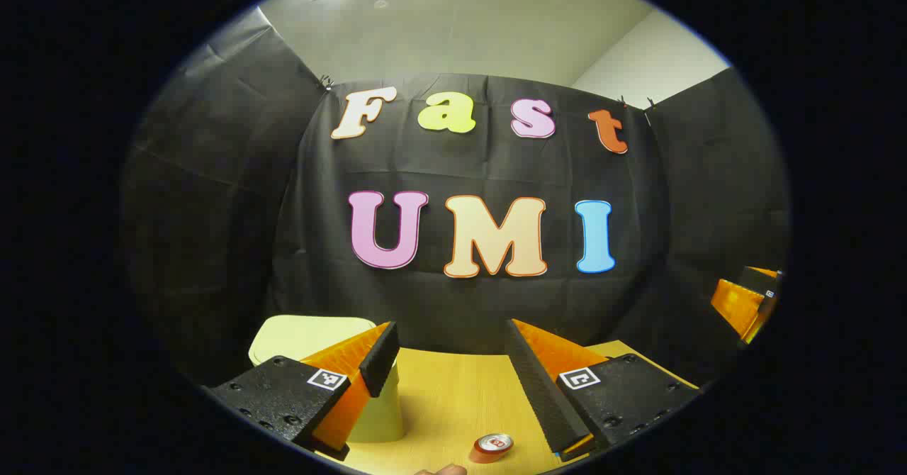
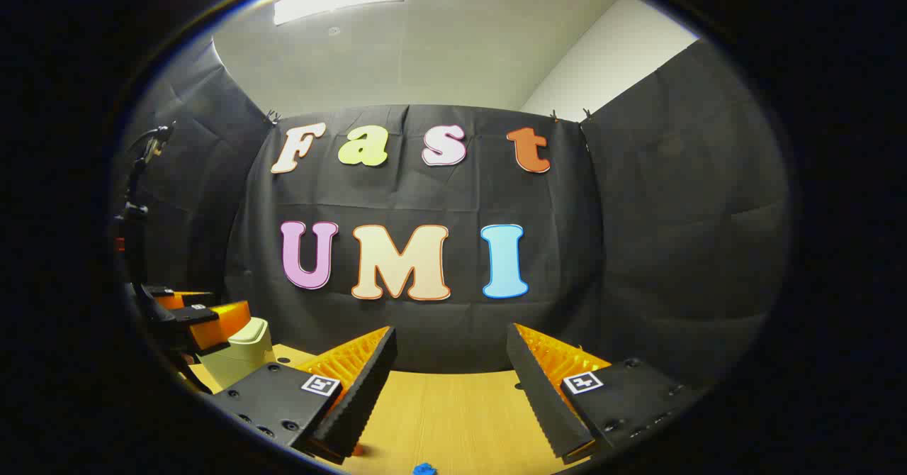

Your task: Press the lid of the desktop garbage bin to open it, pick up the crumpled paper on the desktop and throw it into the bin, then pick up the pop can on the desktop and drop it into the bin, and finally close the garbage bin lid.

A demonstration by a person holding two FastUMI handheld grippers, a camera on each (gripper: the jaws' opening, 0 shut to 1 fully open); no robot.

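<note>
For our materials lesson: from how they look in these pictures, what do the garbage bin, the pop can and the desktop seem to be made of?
Garbage bin: probably plastic, since it is a smooth, matte, pale yellowish shell with rounded edges.
Pop can: likely thin metal, with a shiny silvery top, a pull tab and a red painted side.
Desktop: wood or wood-look laminate, light tan with fine straight grain lines and a slight sheen; which of the two is unclear.

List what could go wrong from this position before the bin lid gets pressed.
1. The left claw hangs open with the garbage bin off behind its left finger; a press could miss the shut lid or tip the bin.
2. The pop can lies on its side on the table below that claw, so a knock could roll it.
3. The right claw is open nearby and could collide.
</note>
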